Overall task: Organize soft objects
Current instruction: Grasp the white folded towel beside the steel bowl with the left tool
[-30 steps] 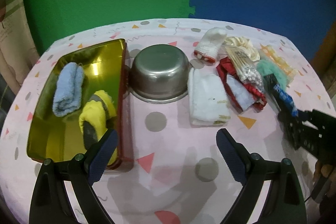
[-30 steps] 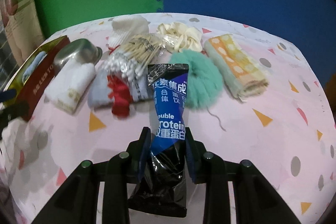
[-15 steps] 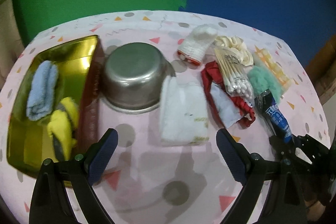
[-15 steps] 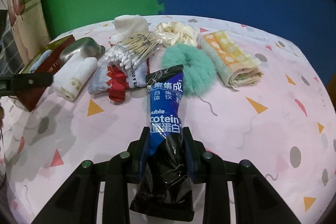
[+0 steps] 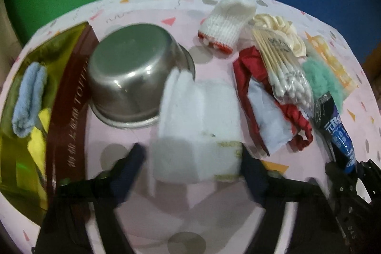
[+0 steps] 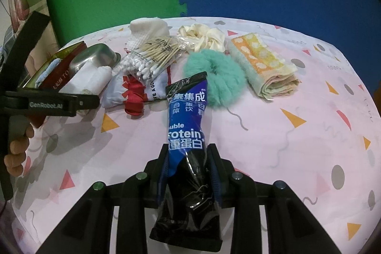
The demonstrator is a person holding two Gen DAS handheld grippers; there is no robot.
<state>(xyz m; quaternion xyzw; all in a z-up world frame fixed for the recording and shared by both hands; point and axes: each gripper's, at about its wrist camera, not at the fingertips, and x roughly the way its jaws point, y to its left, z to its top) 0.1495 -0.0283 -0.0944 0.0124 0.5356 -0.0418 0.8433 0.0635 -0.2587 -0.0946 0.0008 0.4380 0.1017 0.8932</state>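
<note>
My left gripper [image 5: 194, 166] is open, its fingers on either side of the near end of a folded white towel [image 5: 202, 125] lying beside an upturned steel bowl [image 5: 133, 77]. A gold tin [image 5: 14, 158] at the left holds a blue cloth [image 5: 28, 97] and a yellow cloth [image 5: 38, 144]. My right gripper [image 6: 190, 163] is shut on a blue-black protein packet [image 6: 188, 125], held above the table. Near it lie a teal fluffy scrunchie [image 6: 214, 77], a cream scrunchie [image 6: 204, 37], a folded orange-yellow towel [image 6: 264, 68] and a white knit glove [image 6: 147, 30].
A bag of cotton swabs [image 6: 150, 58] lies on a red-and-white pouch [image 6: 133, 89]. The pink patterned tablecloth [image 6: 309, 135] covers a round table. Green and blue foam mats stand behind. The left gripper's body [image 6: 47, 104] shows at the left of the right wrist view.
My left gripper has moved forward and right, from in front of the tin to straddling the white towel's near end. My right gripper has kept holding the packet nearly still.
</note>
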